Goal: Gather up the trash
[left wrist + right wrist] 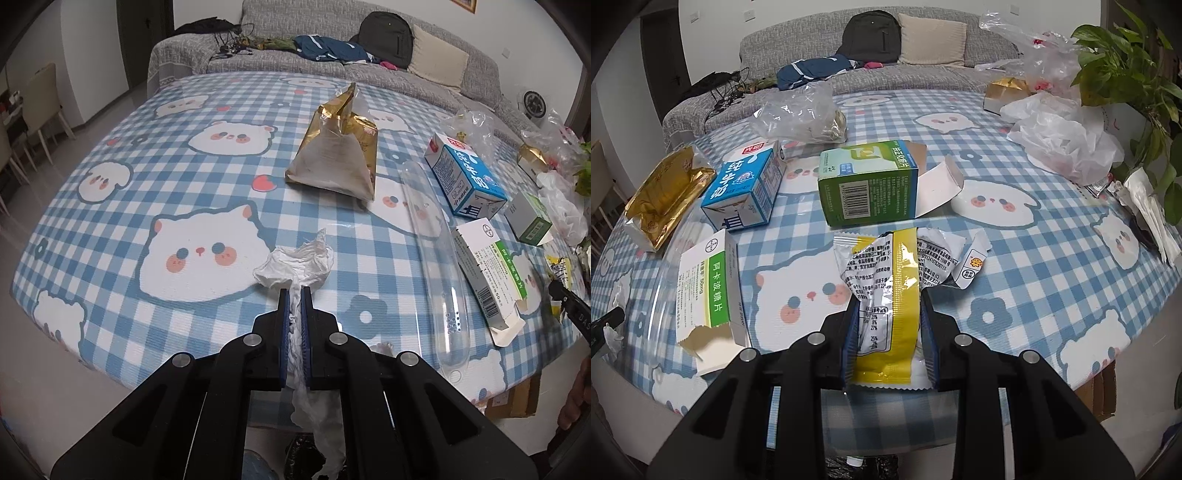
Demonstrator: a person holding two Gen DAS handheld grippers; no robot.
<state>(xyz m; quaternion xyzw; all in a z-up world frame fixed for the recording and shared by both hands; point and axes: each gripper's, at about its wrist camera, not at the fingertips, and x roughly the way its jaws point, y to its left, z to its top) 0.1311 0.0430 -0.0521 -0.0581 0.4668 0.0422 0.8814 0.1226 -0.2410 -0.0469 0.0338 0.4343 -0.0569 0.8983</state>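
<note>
Left gripper (294, 295) clenched on a crumpled white tissue (295, 264), its front end resting on the checked tablecloth (129, 206). Right gripper (888, 299) grasps a yellow snack wrapper (886, 280) near the table's front edge, just before the green box (868, 184). Blue carton (746, 192) left.

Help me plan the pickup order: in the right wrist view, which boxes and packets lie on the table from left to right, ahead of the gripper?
Gold bag → white medicine box → blue milk carton → green box → white plastic bag.
</note>
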